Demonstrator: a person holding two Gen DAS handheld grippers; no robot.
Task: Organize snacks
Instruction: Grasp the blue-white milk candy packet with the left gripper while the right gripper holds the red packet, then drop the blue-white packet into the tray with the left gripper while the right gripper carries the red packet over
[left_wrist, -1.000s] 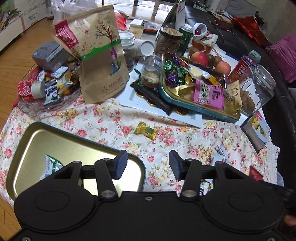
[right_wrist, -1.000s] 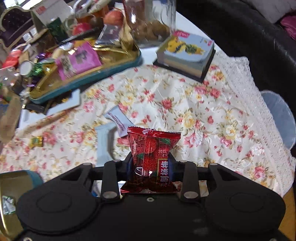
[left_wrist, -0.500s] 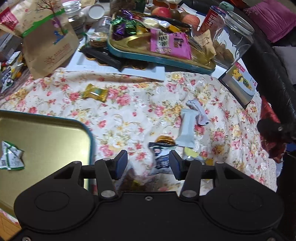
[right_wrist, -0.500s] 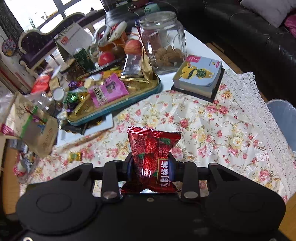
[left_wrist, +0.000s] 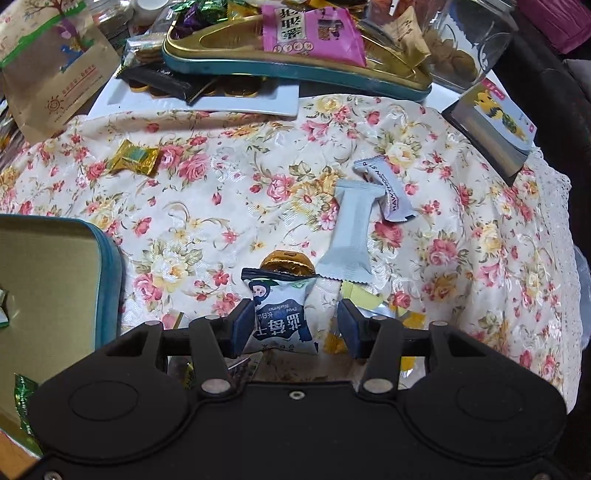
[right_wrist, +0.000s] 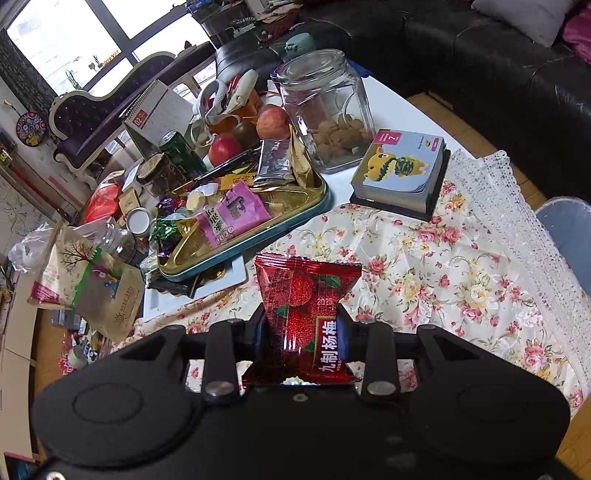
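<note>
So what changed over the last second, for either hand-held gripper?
The left hand-held gripper swung away from the gold tin and came down over the blue-and-white snack packet, jaws open around it, not gripping. The right hand-held gripper rose from the floral cloth. It still clamps the red snack packet; the loose snacks haven't moved.

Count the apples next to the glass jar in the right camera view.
2: one apple left of the glass jar, another apple further left, lower. More fruit may hide behind clutter.
</note>
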